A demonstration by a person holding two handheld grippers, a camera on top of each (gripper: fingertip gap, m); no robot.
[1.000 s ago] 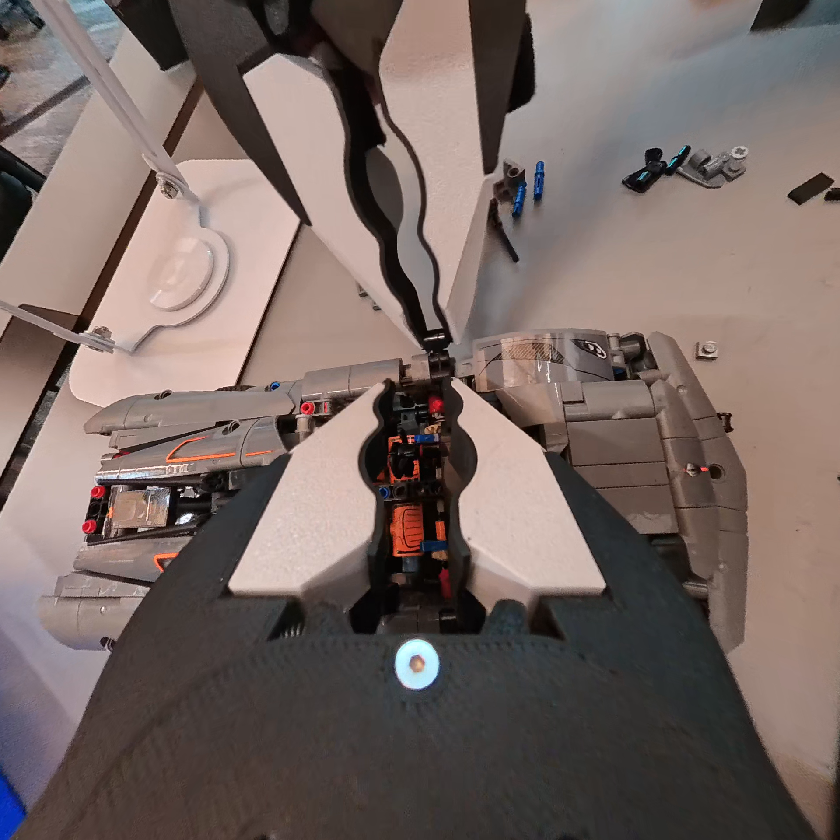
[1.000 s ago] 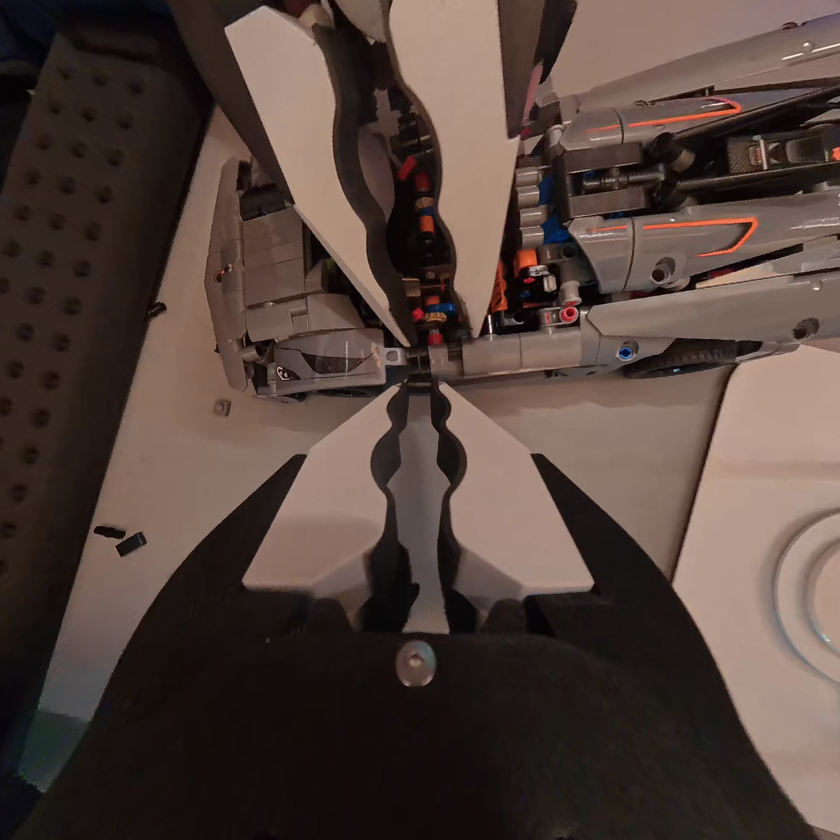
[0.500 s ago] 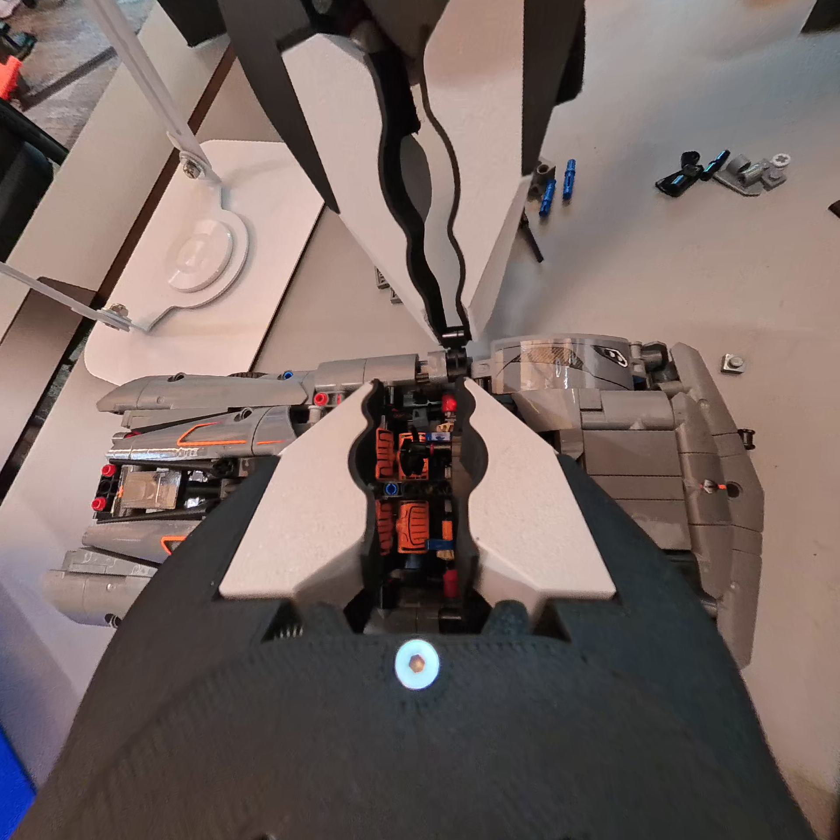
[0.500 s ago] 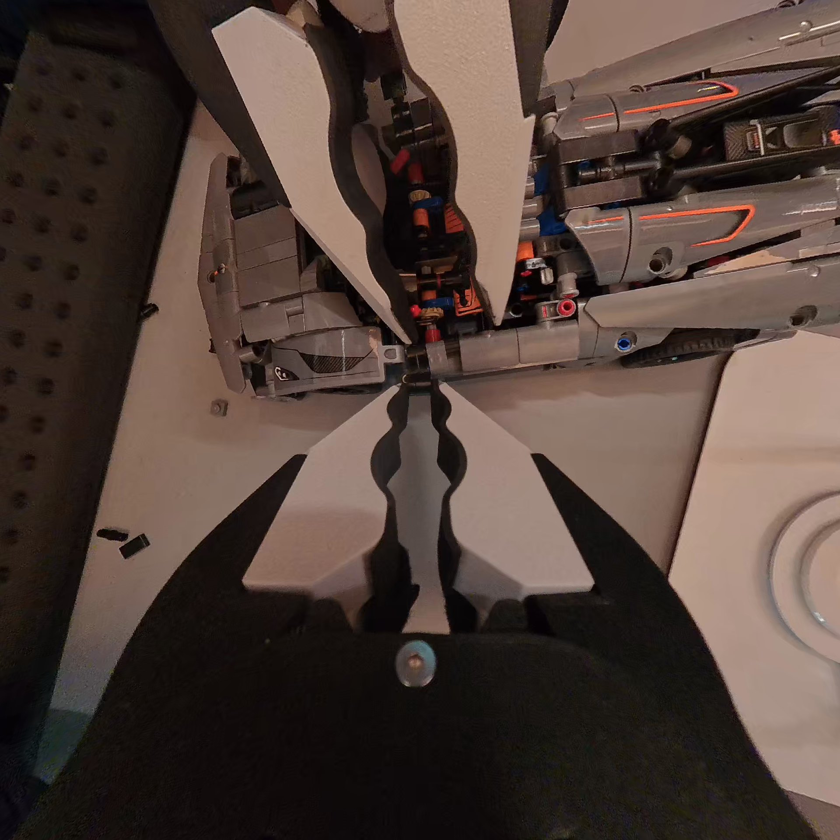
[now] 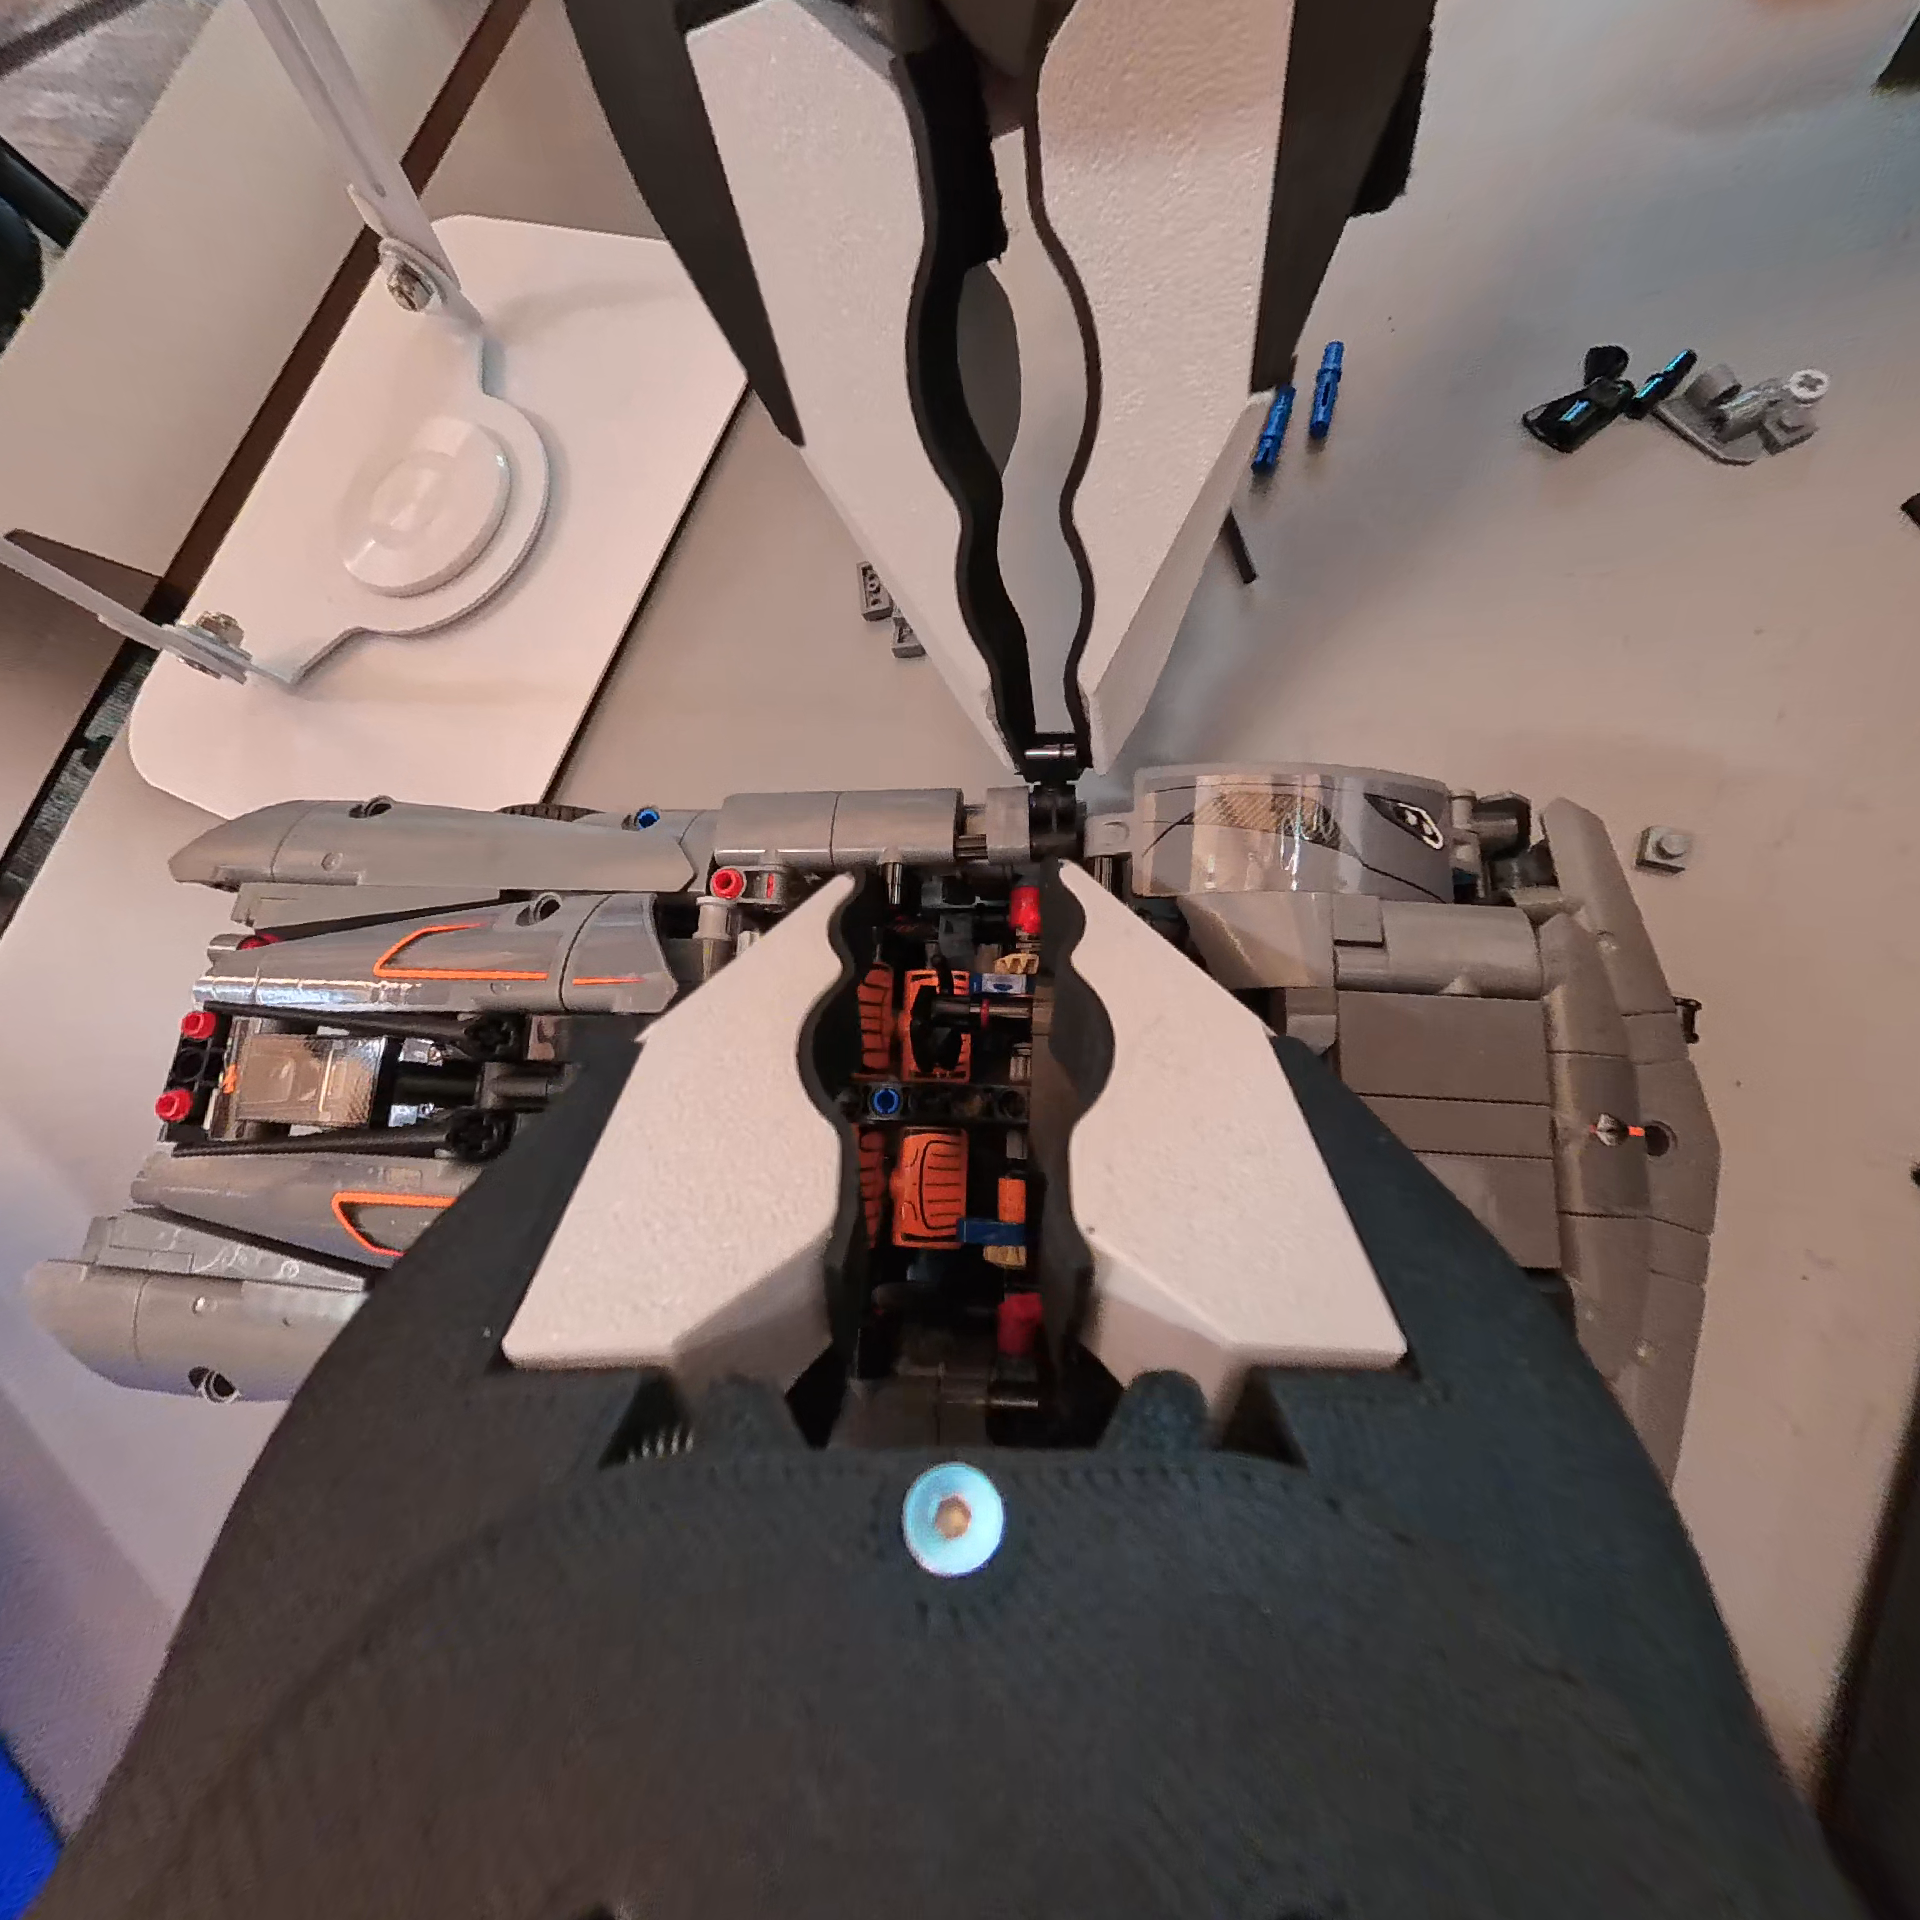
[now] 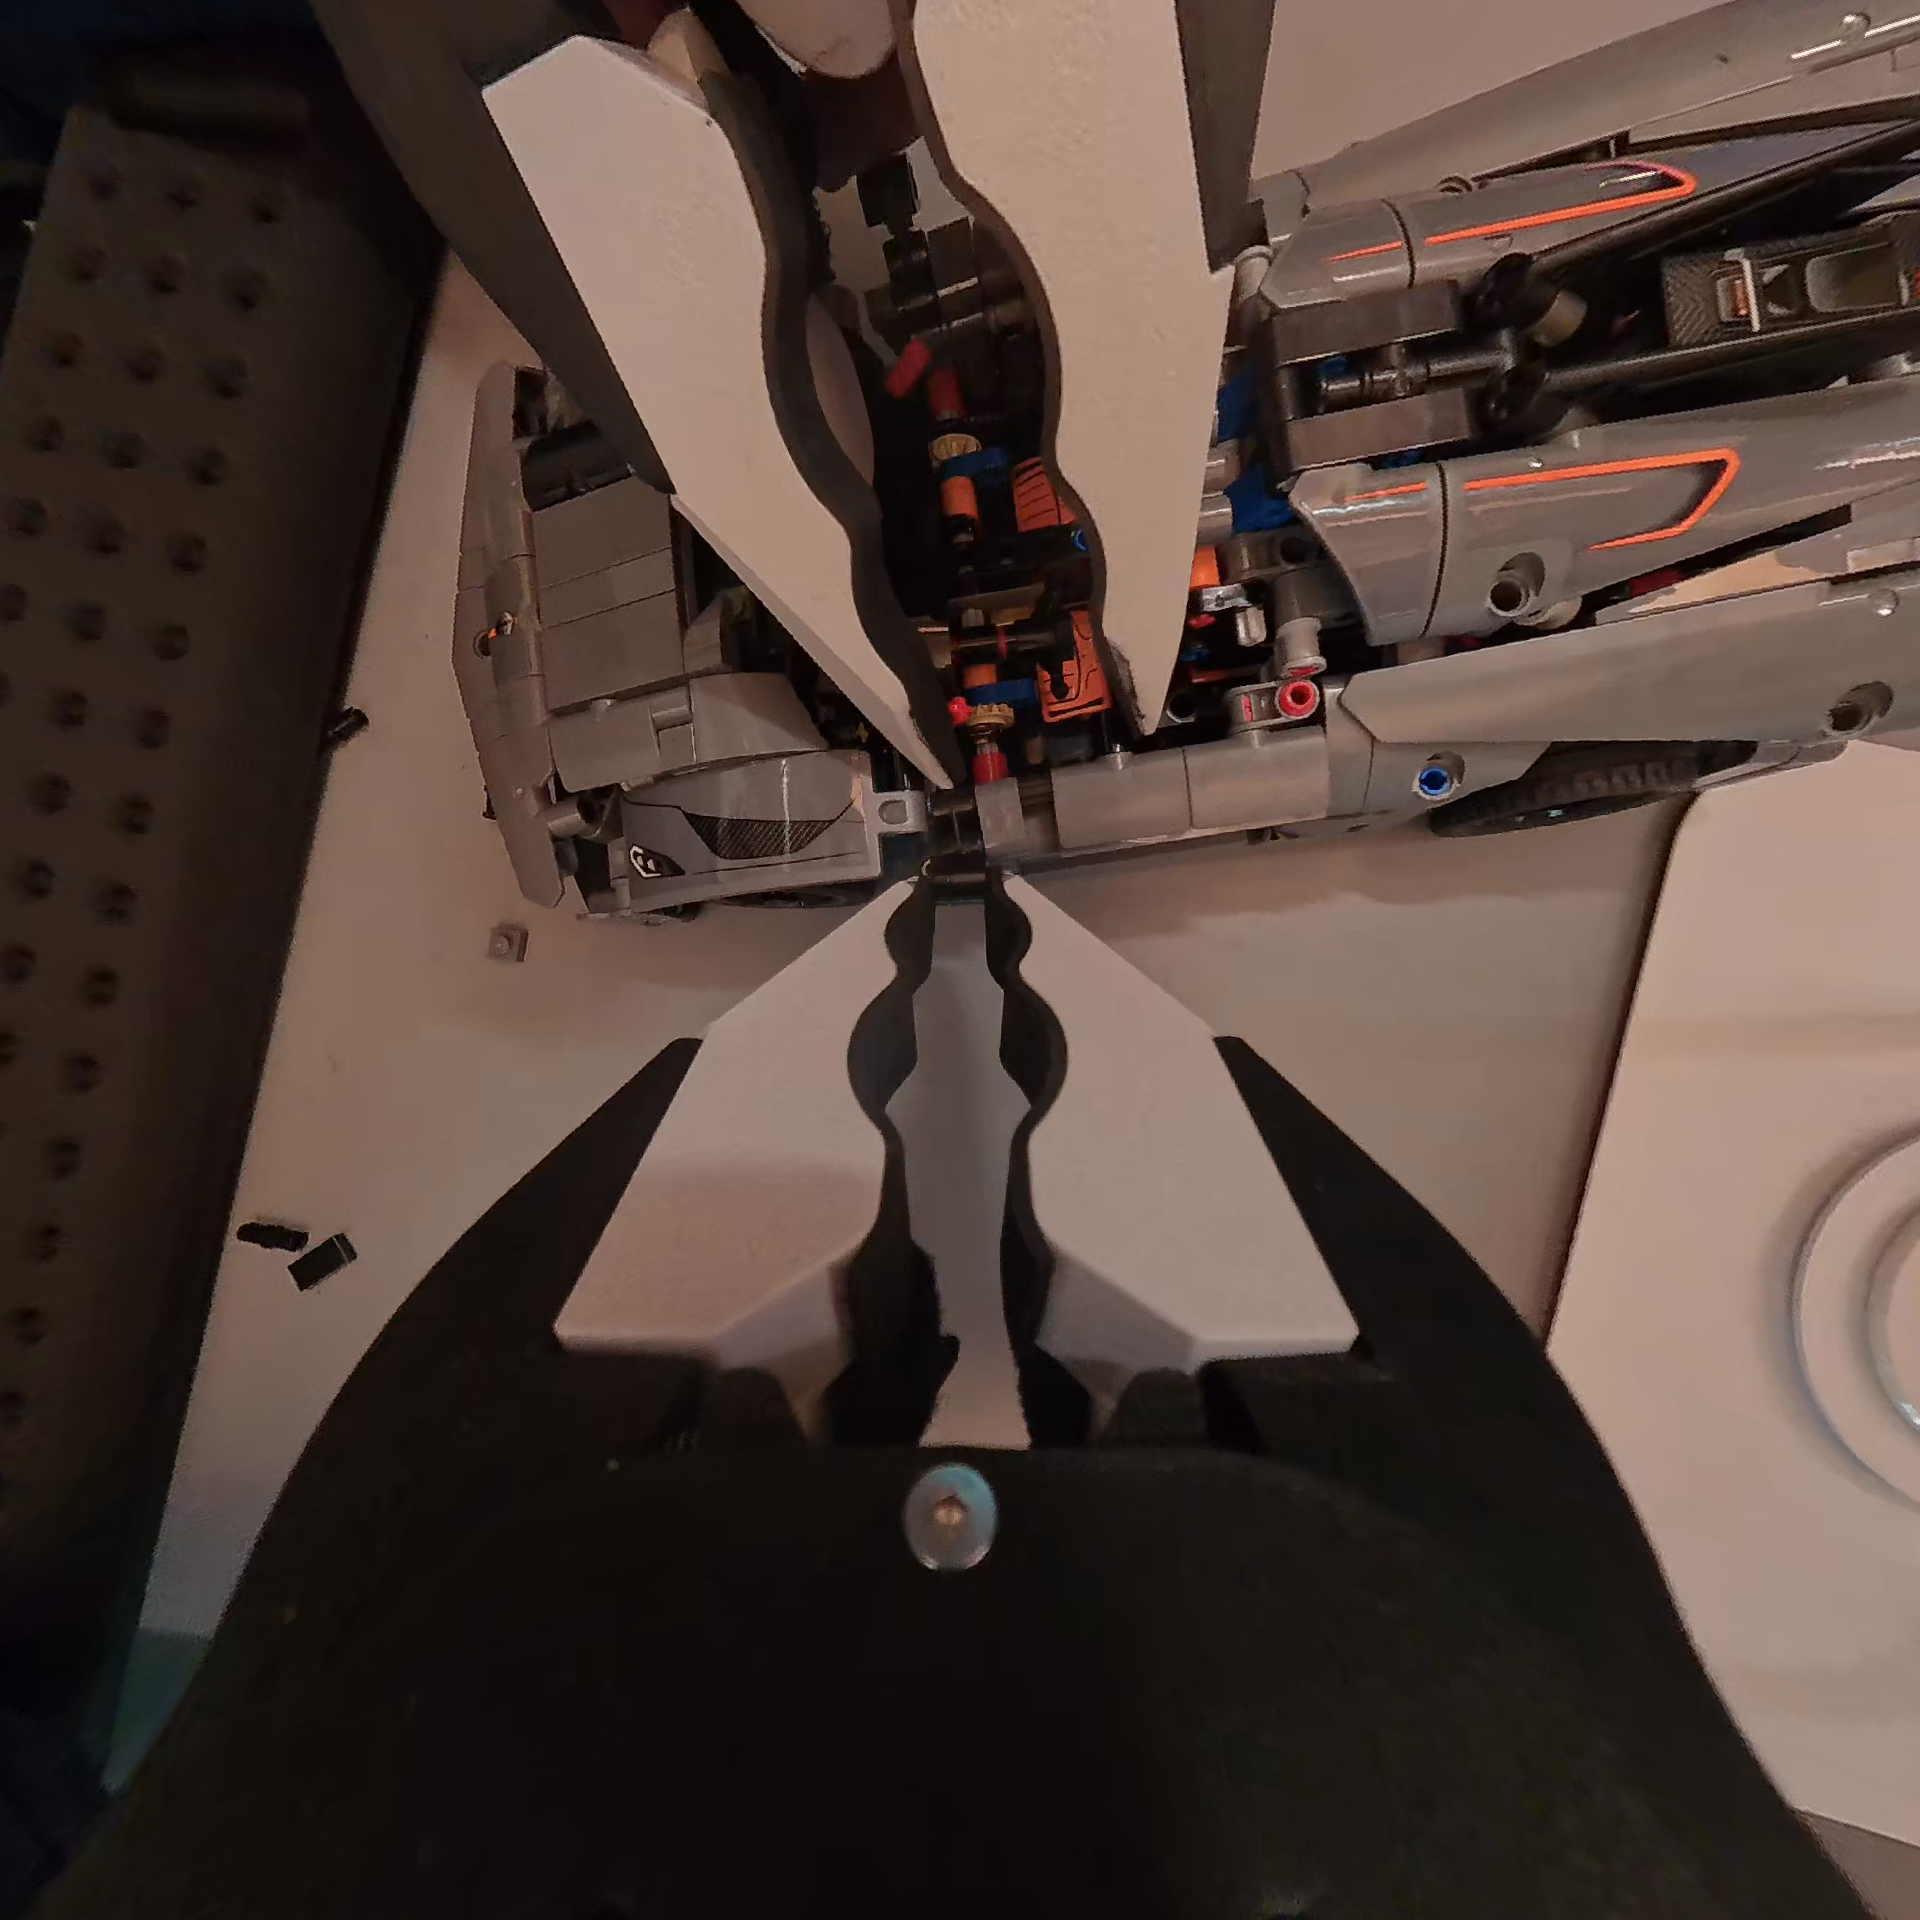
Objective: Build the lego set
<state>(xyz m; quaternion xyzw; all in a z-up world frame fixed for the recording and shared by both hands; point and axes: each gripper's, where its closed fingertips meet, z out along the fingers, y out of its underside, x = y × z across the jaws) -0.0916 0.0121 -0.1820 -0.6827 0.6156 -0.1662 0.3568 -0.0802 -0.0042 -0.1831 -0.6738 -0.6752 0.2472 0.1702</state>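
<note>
Mostly grey angular lego car (image 5: pixel 1455 1039), orange accents, black pin (image 5: pixel 1047 750)

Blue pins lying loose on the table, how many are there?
2 blue pins, side by side beyond the car model: one half tucked behind the far hand-held gripper, the other just right of it. That gripper may hide more.

Lego car (image 5: pixel 1455 1039) middle hid under left gripper (image 5: pixel 956 883) | car's rear (image 6: pixel 1766 312) ran off right wrist view's upper-right edge | tiny black bits (image 6: pixel 301 1252), lower left, unidentifiable
</note>
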